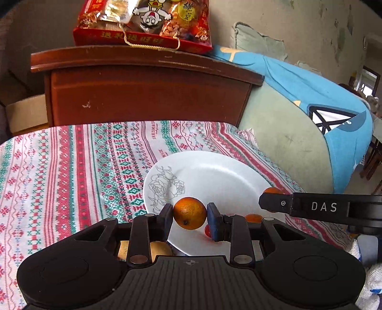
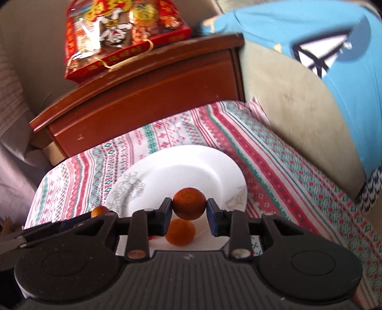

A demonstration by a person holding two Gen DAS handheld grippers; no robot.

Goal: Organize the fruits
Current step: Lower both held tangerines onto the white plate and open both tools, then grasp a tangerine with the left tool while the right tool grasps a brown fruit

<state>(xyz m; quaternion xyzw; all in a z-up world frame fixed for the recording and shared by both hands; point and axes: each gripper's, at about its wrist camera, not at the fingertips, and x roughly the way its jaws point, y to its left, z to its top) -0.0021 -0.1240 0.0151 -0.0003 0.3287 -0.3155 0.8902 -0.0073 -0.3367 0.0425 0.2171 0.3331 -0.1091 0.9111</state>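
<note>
My left gripper (image 1: 190, 214) is shut on an orange (image 1: 189, 213) and holds it over the near edge of a white plate (image 1: 214, 174) with a rose drawing. My right gripper (image 2: 189, 208) is shut on another orange (image 2: 189, 203) above the same plate (image 2: 186, 167). A third orange (image 2: 180, 232) lies on the plate below it. The right gripper also shows in the left wrist view (image 1: 269, 202), at the plate's right rim, with its orange (image 1: 272, 190) partly hidden. The left gripper's orange (image 2: 99, 211) peeks in at the left of the right wrist view.
The plate sits on a red and green patterned cloth (image 1: 71, 171). A brown wooden cabinet (image 1: 143, 90) stands behind, with a red snack bag (image 1: 145, 21) on top. A green sofa with a blue cover (image 1: 310, 95) is at the right. A yellowish fruit (image 1: 157, 249) lies under the left gripper.
</note>
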